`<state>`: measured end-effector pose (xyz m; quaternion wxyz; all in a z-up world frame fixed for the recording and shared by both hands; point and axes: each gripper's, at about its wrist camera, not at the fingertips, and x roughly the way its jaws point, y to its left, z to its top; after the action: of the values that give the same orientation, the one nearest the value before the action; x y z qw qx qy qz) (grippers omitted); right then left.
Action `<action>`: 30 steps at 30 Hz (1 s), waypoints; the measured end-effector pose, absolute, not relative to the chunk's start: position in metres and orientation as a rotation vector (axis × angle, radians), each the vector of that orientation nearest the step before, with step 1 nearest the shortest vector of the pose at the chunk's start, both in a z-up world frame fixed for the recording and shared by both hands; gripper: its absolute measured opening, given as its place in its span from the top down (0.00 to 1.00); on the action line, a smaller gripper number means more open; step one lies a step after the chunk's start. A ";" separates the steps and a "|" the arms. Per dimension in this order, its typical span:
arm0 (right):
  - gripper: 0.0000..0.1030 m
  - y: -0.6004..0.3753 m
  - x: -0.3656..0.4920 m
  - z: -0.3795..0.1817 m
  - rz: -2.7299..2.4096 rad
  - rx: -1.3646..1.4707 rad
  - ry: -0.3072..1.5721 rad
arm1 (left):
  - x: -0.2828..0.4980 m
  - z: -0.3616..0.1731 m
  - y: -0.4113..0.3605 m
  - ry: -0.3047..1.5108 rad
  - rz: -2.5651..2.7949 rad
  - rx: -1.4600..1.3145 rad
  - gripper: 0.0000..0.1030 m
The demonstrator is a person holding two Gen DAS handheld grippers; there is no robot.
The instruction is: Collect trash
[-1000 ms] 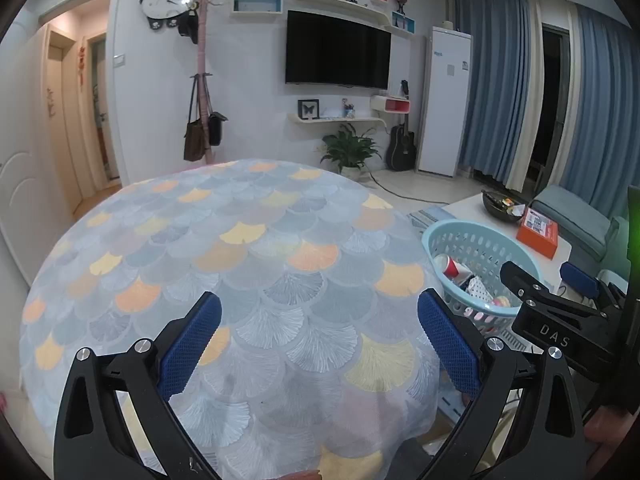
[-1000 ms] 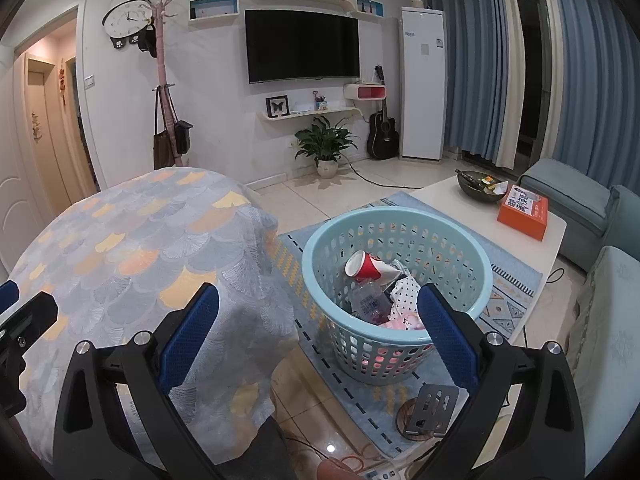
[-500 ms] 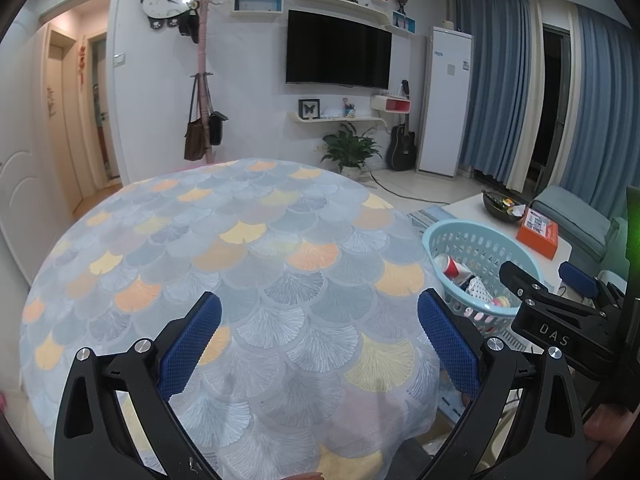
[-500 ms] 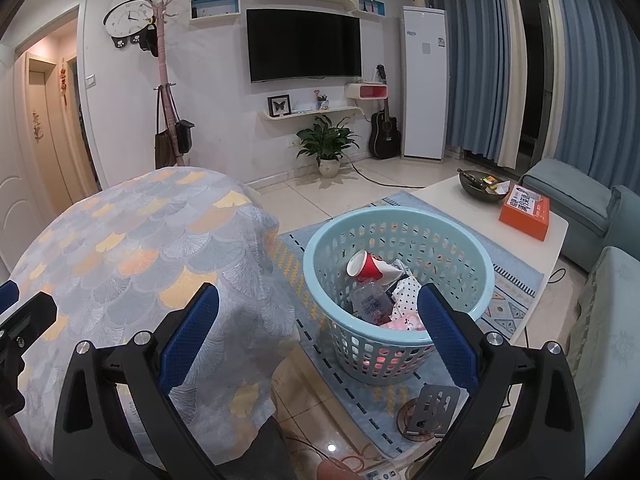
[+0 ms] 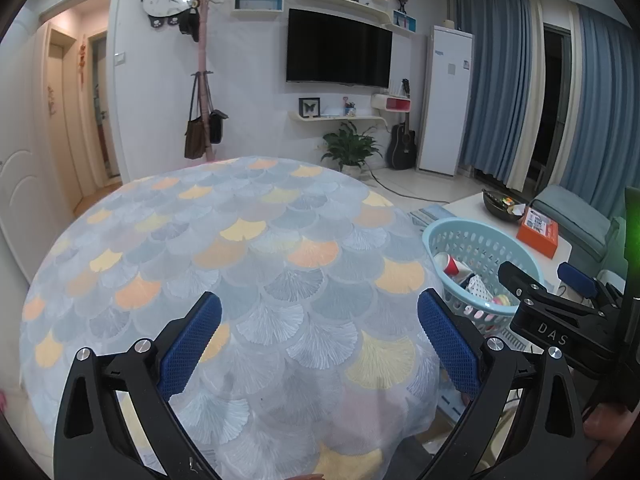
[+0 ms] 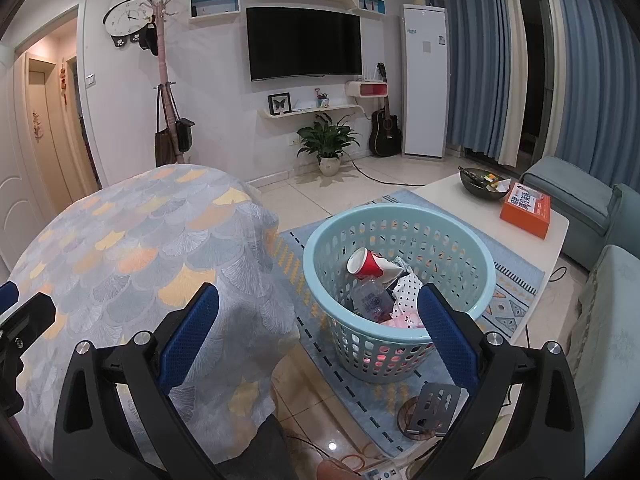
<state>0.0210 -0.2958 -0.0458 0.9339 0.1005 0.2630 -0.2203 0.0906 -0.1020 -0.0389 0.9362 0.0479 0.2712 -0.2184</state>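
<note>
Round and covered with a fan-pattern cloth, the surface sat under the left gripper, whose jaws were spread wide and held nothing. Beside it on a rug stood a blue basket with trash: a red cup, a bottle and dotted paper. Over the basket hung the right gripper, wide apart and empty too.

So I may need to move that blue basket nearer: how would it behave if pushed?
The basket looks like thin perforated plastic, so probably light and somewhat flexible. It holds only a paper cup and small scraps, so it would likely slide easily, though the rug might snag it.
</note>
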 end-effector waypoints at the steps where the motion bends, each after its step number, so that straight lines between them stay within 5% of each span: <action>1: 0.08 -0.296 0.021 -0.046 -0.450 0.206 0.538 | 0.091 -0.038 -0.102 0.554 -0.448 0.098 0.07; 30: 0.08 -0.296 0.019 -0.048 -0.448 0.210 0.543 | 0.091 -0.038 -0.102 0.555 -0.447 0.098 0.07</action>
<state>0.0190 -0.2964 -0.0485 0.9333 0.1025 0.2654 -0.2189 0.0909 -0.1016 -0.0375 0.9360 0.0479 0.2716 -0.2187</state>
